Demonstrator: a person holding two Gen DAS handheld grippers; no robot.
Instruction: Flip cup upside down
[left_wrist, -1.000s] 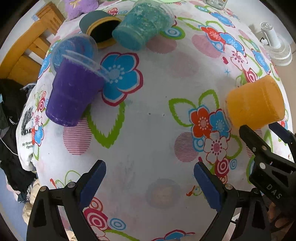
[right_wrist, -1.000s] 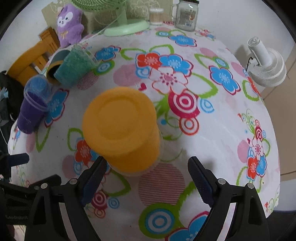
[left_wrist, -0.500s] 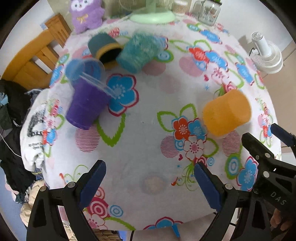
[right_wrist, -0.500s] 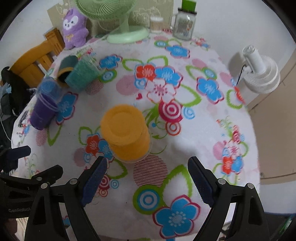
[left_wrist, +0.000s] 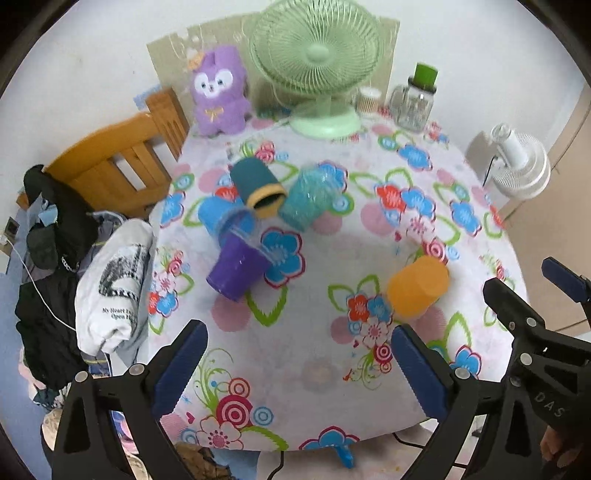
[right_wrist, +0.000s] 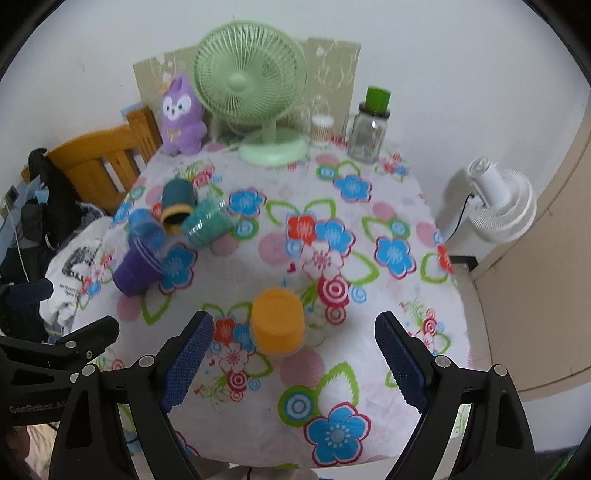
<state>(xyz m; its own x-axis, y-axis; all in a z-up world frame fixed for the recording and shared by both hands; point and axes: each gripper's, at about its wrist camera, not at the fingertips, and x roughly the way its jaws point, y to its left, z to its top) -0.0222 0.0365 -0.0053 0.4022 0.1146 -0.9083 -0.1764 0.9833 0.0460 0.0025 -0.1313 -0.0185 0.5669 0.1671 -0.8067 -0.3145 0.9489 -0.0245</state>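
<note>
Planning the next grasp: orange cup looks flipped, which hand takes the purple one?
Left, probably. The purple cup lies on its side toward the left gripper; the right gripper, open, faces the upside-down orange cup.

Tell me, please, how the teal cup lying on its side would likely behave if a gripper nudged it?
The teal cup lies on its side, so it would probably roll, curving because it tapers. It looks like thin plastic, so likely light and easily shoved. It touches the dark green cup, which might shift too.

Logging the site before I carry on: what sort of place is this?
Most likely a room in a home: a table under a flowered tablecloth, a purple plush toy beside a green desk fan, and clothes heaped over a wooden chair.
</note>
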